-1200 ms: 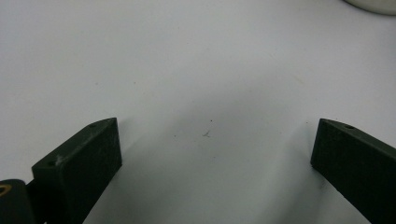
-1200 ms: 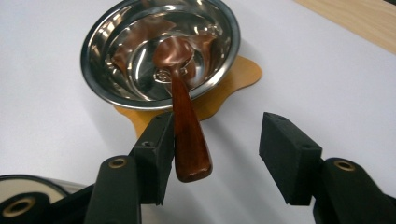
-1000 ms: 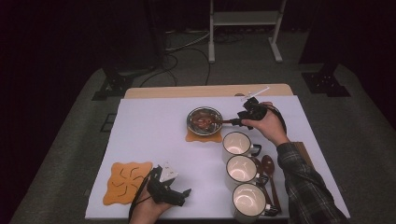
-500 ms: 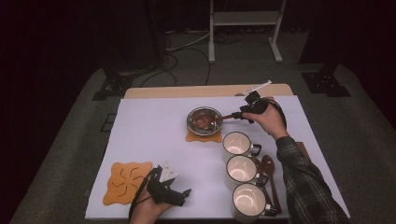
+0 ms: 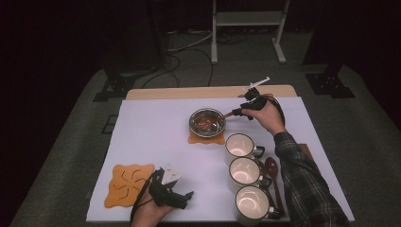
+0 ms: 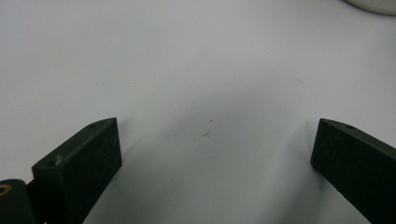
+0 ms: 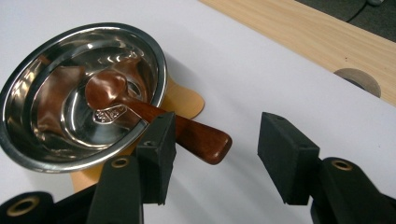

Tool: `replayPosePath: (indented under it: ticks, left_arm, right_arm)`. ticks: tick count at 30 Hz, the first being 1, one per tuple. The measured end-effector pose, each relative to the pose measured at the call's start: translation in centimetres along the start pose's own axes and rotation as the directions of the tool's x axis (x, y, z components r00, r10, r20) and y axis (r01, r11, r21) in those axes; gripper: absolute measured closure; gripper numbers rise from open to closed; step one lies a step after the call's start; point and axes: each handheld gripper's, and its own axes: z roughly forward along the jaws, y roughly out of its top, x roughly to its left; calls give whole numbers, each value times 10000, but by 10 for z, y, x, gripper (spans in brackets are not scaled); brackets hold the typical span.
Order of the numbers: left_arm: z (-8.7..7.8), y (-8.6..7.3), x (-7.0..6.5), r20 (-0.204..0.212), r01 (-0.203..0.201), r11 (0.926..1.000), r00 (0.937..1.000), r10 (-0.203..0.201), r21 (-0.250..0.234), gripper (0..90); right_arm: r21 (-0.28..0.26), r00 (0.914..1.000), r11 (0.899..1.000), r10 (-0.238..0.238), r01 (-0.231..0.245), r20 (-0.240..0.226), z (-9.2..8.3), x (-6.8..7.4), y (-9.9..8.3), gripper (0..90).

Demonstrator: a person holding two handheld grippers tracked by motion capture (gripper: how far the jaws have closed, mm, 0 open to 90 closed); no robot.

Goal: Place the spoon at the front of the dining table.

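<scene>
Resting in a steel bowl (image 7: 81, 95), a brown wooden spoon (image 7: 154, 119) lies with its rounded scoop down in the hollow and its handle sloping out over the rim toward the right gripper (image 7: 212, 156). That gripper's jaws stand apart, released, with the blunt end of the handle in the gap between them, close against the nearer jaw; whether that jaw touches the wood cannot be told, and the other jaw is plainly clear of it. In the high view the right gripper (image 5: 245, 112) sits just beside the bowl (image 5: 207, 122) on its right, with the spoon handle (image 5: 228, 115) bridging the two.

The bowl is round, shiny and mirror-like, throwing back warped brown reflections of the spoon. The spoon is smooth, glossy, reddish-brown, with a small stamped mark near the neck. Under the bowl lies a flat orange mat (image 5: 205, 139) with a wavy edge. The table wears a matte white cover (image 5: 156, 137), with a strip of pale wood (image 5: 189, 92) showing at the far edge.

The left gripper (image 5: 176, 197) rests near the front edge of the table, its jaws wide apart and bare over the white cover (image 6: 205, 84). Just beside it lies a second orange mat (image 5: 127, 184) cut with curved slits. Three cream mugs (image 5: 244, 170) stand in a row on the right, with dark spoons (image 5: 272, 172) beside them.
</scene>
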Motion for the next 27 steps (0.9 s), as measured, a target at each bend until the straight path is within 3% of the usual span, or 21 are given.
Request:
replayPosePath:
  ticks: [5, 16, 27]
  left_arm:
    - [0, 0, 0, 7, -3, 10000, 10000, 3, 19, 6]
    - [0, 0, 0, 11, 22, 10000, 10000, -22, 3, 6]
    - [0, 0, 0, 29, 38, 10000, 10000, -38, 4, 6]
  right_arm:
    - [-94, 10000, 9999, -45, 44, -42, -2, 2, 0, 447]
    - [-676, 9996, 9975, -230, 219, -161, -23, 9, -7, 434]
    - [-856, 9994, 9962, -166, 139, -318, -36, 11, -18, 431]
